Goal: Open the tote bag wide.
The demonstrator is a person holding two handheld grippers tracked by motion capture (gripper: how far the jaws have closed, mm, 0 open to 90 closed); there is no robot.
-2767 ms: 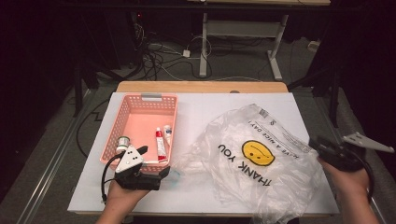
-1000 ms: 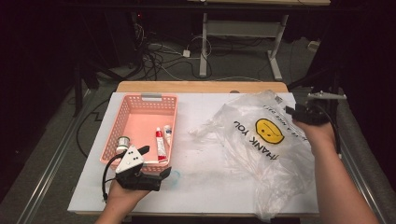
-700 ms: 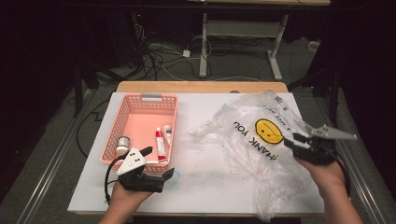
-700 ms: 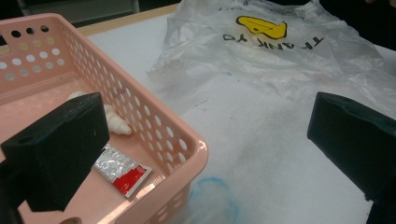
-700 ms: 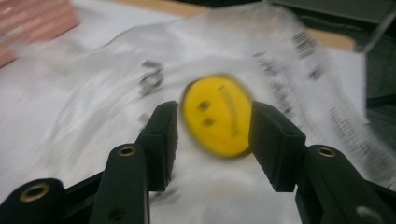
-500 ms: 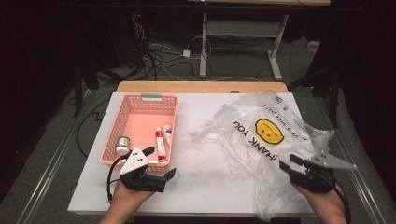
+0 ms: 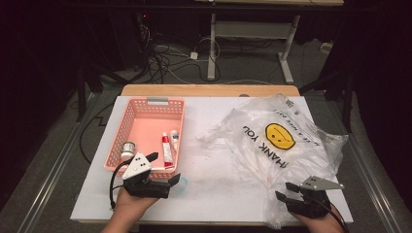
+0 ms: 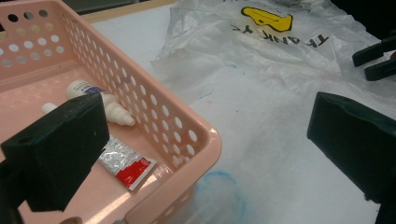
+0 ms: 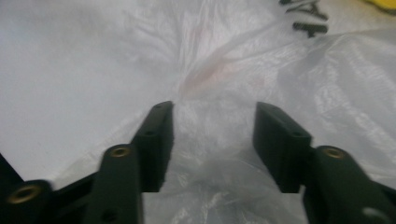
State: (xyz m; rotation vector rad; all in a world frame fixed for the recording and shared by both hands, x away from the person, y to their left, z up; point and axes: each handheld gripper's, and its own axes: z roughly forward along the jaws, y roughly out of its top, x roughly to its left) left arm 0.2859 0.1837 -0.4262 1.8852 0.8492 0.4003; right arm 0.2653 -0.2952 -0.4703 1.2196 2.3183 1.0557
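From above, the high view shows a white table (image 7: pixel 214 194) with a pink perforated basket (image 7: pixel 145 109) at its left and a crumpled clear plastic bag (image 7: pixel 286 145) at its right, printed with a yellow smiley face and "THANK YOU". Inside the basket lie a small round tin (image 7: pixel 128 147), a red-and-white tube (image 7: pixel 166 148) and a small white bottle (image 7: pixel 174 139). The left gripper (image 7: pixel 165 167) rests at the basket's near right corner, its jaws spread apart with one above the basket and one outside it. The right gripper (image 7: pixel 286 191) sits at the bag's near edge, by the table's near right corner, jaws pointing left over the plastic.

Along the left gripper view, the two black jaws stand wide apart and released, straddling the basket's near wall (image 8: pixel 187 140); nothing is pressed between them. The white bottle (image 8: pixel 100 100) and the tube (image 8: pixel 126 163) lie on the basket floor just beyond the left-hand jaw. A faint blue ring (image 8: pixel 219 191) marks the table beside the basket, and the bag (image 8: pixel 280 46) lies farther off.

Along the right gripper view, the jaws are parted about halfway over the bag (image 9: pixel 215 140). Thin plastic lies in the gap between them, yet neither pad visibly presses it, so the bag is not grasped.
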